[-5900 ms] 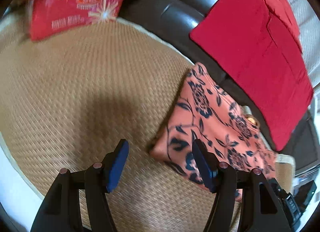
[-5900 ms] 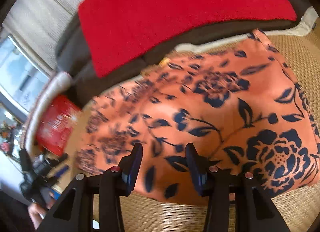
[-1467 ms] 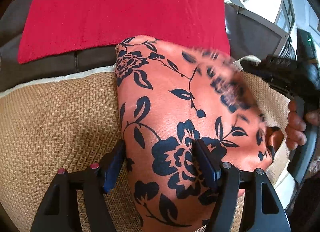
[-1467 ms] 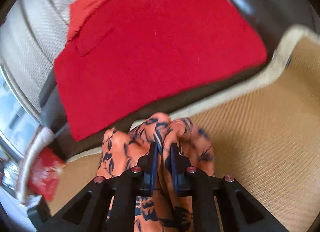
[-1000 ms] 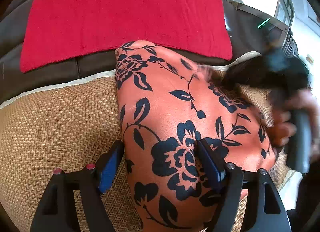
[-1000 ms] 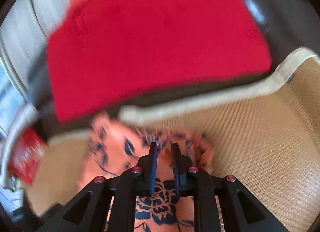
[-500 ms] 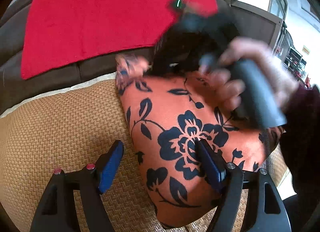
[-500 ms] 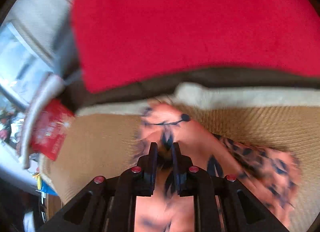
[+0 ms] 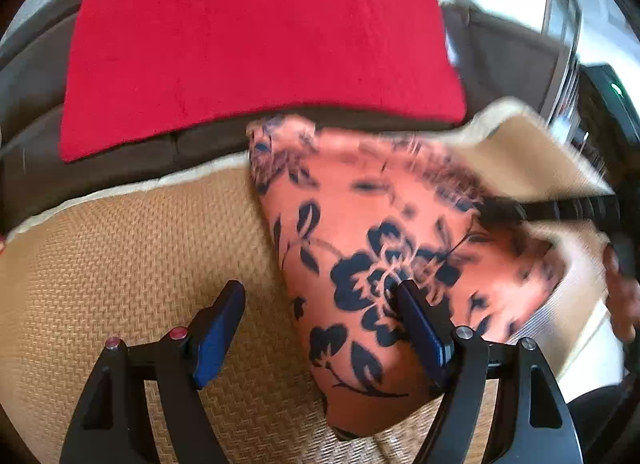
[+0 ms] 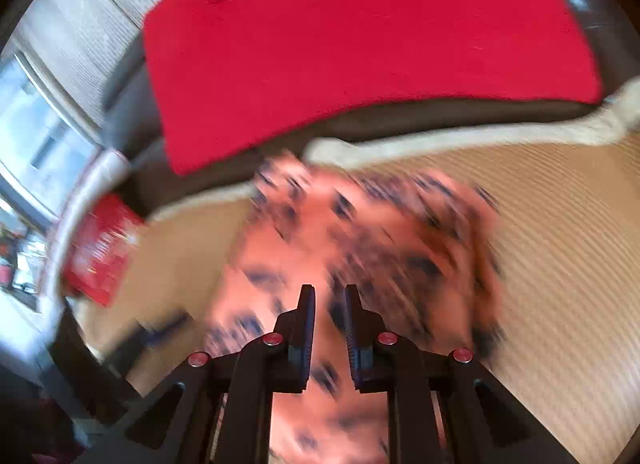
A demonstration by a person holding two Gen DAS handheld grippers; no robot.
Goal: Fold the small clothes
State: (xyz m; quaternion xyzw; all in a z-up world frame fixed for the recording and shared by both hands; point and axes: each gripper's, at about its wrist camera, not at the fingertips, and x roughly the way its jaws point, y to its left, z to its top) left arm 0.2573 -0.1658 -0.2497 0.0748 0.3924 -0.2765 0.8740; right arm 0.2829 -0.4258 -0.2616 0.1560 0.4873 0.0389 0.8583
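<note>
A: What differs from half a second ago?

B: The right gripper (image 10: 328, 304) and the hand holding it no longer cover the far part of the floral cloth (image 9: 372, 248); in the left view they sit at the right edge, the black tool (image 9: 560, 209) reaching in over the cloth's right side. The cloth lies folded on the woven mat (image 9: 120, 256), its far corner at the mat's pale border.

A: And the jaws?

B: The left gripper (image 9: 320, 324) stays wide apart, one blue pad over bare mat, the other over the cloth's big dark flower. The right gripper's jaws stand narrow with a small gap; the blur hides whether cloth is between them, so that cannot be told.

A: What does one view show that the other lacks?

B: The right view shows a red packet (image 10: 100, 248) at the mat's left edge and a window (image 10: 36, 131) beyond. Both show the red towel (image 9: 256, 35) on the dark sofa (image 9: 28, 75) behind.
</note>
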